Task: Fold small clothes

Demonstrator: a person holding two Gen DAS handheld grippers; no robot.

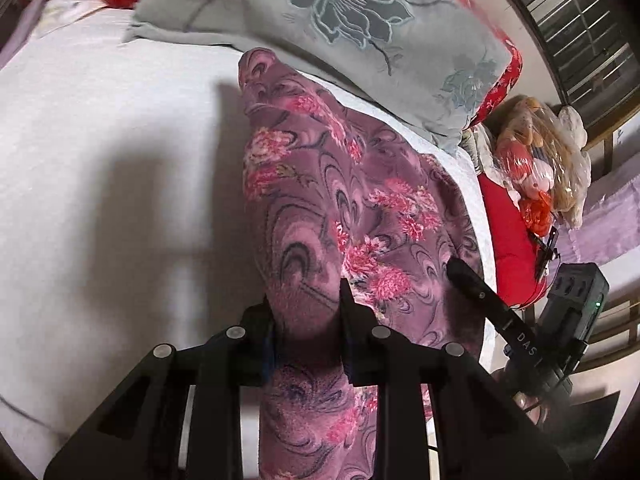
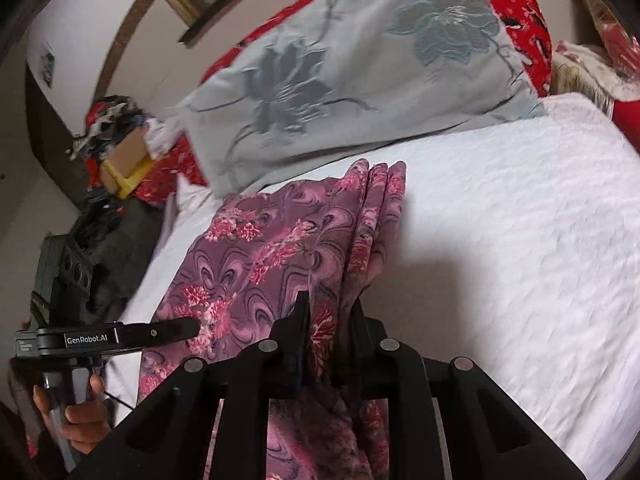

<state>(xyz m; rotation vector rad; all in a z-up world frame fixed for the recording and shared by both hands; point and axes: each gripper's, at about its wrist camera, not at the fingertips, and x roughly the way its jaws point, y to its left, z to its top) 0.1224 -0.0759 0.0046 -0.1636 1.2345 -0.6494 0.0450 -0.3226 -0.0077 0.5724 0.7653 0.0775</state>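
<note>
White bed (image 2: pixel 500 240), floral garment (image 2: pixel 256 256), grey pillow (image 2: pixel 340 80).

— What sort of place is this?

— A bedroom in a home. A bed (image 2: pixel 520 220) with a white quilted cover fills most of both views, and a grey pillow (image 2: pixel 360 72) with a flower pattern lies at its head on red floral bedding (image 2: pixel 520 8).

— Anything else?

— A barred window (image 1: pixel 580 32), and wrapped soft toys (image 1: pixel 536 152) beside the bed.
</note>
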